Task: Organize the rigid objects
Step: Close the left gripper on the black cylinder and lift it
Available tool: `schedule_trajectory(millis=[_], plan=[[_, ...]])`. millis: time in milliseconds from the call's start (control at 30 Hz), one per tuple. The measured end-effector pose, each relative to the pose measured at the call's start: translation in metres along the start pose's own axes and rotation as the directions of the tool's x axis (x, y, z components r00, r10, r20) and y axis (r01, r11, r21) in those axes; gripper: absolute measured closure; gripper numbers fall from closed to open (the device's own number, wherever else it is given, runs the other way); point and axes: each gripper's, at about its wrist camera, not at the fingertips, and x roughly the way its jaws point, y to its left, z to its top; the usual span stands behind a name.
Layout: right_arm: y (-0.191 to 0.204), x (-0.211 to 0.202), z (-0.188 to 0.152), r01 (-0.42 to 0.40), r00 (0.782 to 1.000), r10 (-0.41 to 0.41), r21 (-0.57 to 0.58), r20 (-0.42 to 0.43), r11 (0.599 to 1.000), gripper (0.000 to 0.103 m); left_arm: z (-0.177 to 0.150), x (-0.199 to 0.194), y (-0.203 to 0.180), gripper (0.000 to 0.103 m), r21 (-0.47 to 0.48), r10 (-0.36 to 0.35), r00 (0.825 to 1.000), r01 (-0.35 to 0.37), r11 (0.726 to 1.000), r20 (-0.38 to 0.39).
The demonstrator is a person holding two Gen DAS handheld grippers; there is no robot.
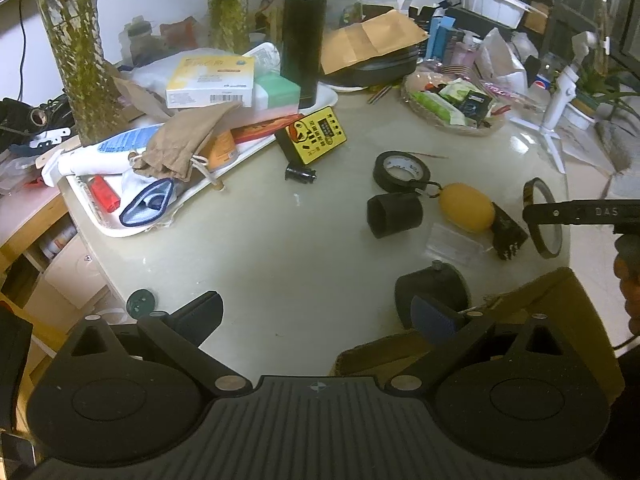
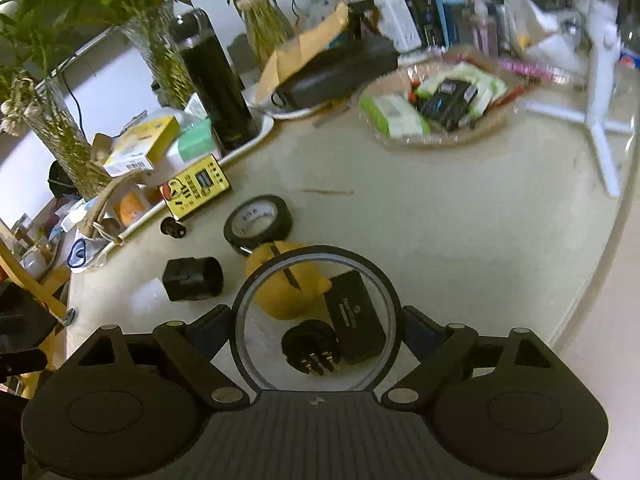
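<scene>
Right gripper (image 2: 318, 320) clamped on a thin dark ring (image 2: 318, 258) held upright above the table (image 2: 440, 220), over a yellow egg-shaped toy (image 2: 280, 300) and black adapter (image 2: 354, 318), left gripper (image 1: 320, 312) spread wide, holding nothing, black tape roll (image 1: 401, 171) farther back.

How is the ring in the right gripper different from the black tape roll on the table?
The ring is thin and wide with a big open middle; the tape roll is thicker, with a white core. The ring is held up off the table in the right gripper; the tape roll lies flat on the table, touching neither gripper. Both are dark and round.
</scene>
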Motion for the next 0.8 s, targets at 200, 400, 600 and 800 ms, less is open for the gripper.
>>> schedule_trajectory(millis=[200,400,600,800], plan=[[0.014,-0.033,-0.001,0.021,0.999,-0.020,-0.018,0.046,1.000,0.013,0.006,-0.003,-0.009,0.000,0.002,-0.038,0.999,0.038,0.999,-0.003],[0.024,-0.054,-0.008,0.054,0.998,-0.053,-0.021,0.046,0.998,0.013,0.015,0.003,-0.024,0.000,0.025,-0.029,0.999,0.030,0.999,-0.030],[0.029,-0.071,-0.022,0.081,0.996,-0.080,-0.048,0.038,0.996,0.013,0.020,0.014,-0.038,0.000,0.031,-0.039,0.997,0.041,0.999,-0.073],[0.027,-0.083,-0.035,0.093,0.995,-0.091,-0.050,0.027,0.994,0.012,0.025,0.029,-0.052,0.001,0.030,-0.046,0.993,0.049,0.998,-0.113]])
